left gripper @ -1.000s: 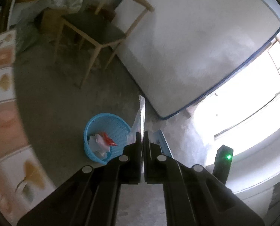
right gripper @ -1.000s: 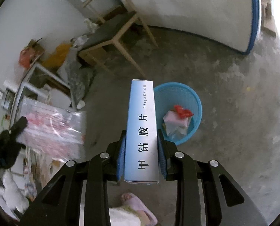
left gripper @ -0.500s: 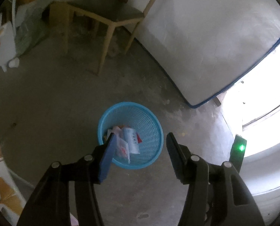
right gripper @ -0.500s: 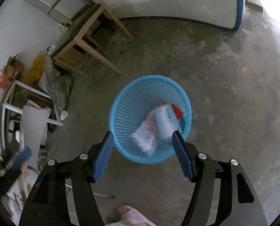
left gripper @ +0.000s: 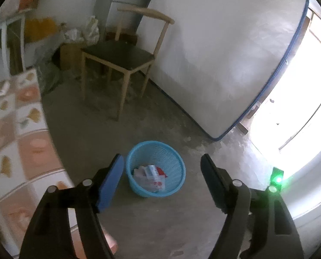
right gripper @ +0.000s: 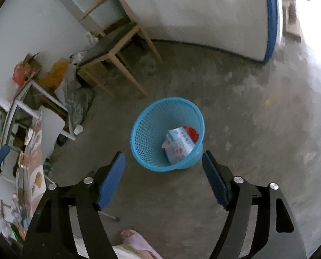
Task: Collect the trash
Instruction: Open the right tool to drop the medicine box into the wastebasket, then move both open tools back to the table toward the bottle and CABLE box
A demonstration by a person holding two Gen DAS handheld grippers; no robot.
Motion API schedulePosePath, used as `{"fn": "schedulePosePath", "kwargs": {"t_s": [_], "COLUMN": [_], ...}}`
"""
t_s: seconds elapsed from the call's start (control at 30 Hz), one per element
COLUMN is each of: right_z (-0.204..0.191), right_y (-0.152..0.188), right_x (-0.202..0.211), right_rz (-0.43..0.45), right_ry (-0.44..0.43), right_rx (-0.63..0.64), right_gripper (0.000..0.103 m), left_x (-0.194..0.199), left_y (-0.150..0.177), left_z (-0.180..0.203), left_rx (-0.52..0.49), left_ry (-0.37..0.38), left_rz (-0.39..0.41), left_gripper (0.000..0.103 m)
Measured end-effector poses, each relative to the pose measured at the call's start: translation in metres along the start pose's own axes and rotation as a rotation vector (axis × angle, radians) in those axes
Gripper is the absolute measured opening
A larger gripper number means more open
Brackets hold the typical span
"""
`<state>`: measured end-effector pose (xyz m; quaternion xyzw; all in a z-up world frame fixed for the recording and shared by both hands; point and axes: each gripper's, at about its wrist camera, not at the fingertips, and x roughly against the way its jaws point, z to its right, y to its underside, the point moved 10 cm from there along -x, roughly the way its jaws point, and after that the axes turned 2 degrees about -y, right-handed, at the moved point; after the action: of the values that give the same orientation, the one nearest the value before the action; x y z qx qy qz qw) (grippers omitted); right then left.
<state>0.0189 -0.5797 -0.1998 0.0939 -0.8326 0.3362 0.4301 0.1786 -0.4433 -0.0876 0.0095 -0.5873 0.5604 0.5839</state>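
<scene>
The trash [right gripper: 180, 143] lies in the basket [right gripper: 147, 129], seemingly well beyond both open fingers [right gripper: 110, 181].

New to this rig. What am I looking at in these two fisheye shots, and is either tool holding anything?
No robot here: a person carries a two-finger tool in each hand, each with a camera looking forward along its fingers. One picture comes from the left gripper, the other from the right gripper. Both look down at a concrete floor with a blue basket standing on it. Inside lie a pale box and wrappers; what they are is hard to read. A wooden chair and an upright mattress stand behind. Both sets of jaws have just been opening and now stand wide apart with nothing between them.
</scene>
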Motion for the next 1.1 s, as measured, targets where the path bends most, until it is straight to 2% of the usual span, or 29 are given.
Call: {"fn": "schedulePosePath", "kwargs": {"t_s": [0.17, 0.33, 0.5, 0.6, 0.8, 1.1], "right_z": [-0.032, -0.08, -0.147, -0.187, -0.273, -0.379], "right_y": [-0.008, -0.005, 0.008, 0.018, 0.037, 0.079], "right_x": [0.023, 0.032, 0.032, 0.035, 0.039, 0.041], "right_rz": [0.03, 0.009, -0.035, -0.056, -0.097, -0.176], "right_ry": [-0.033, -0.101, -0.179, -0.225, -0.323, -0.436], "right_rx": [0.072, 0.146, 0.274, 0.335, 0.448, 0.557], "right_gripper": [0.078, 0.078, 0.079, 0.079, 0.079, 0.08], "left_x": [0.061, 0.119, 0.171, 0.2, 0.265, 0.332], "left_y": [-0.002, -0.002, 0.001, 0.004, 0.013, 0.038], "left_z": [-0.028, -0.067, -0.114, -0.142, -0.216, -0.302], "left_rx": [0.033, 0.065, 0.151, 0.208, 0.341, 0.478], "left_ry": [-0.041, -0.105, -0.186, -0.203, -0.288, -0.384], "left_rz": [0.077, 0.157, 0.227, 0.266, 0.348, 0.413], "left_gripper": [0.075, 0.081, 0.084, 0.085, 0.087, 0.089]}}
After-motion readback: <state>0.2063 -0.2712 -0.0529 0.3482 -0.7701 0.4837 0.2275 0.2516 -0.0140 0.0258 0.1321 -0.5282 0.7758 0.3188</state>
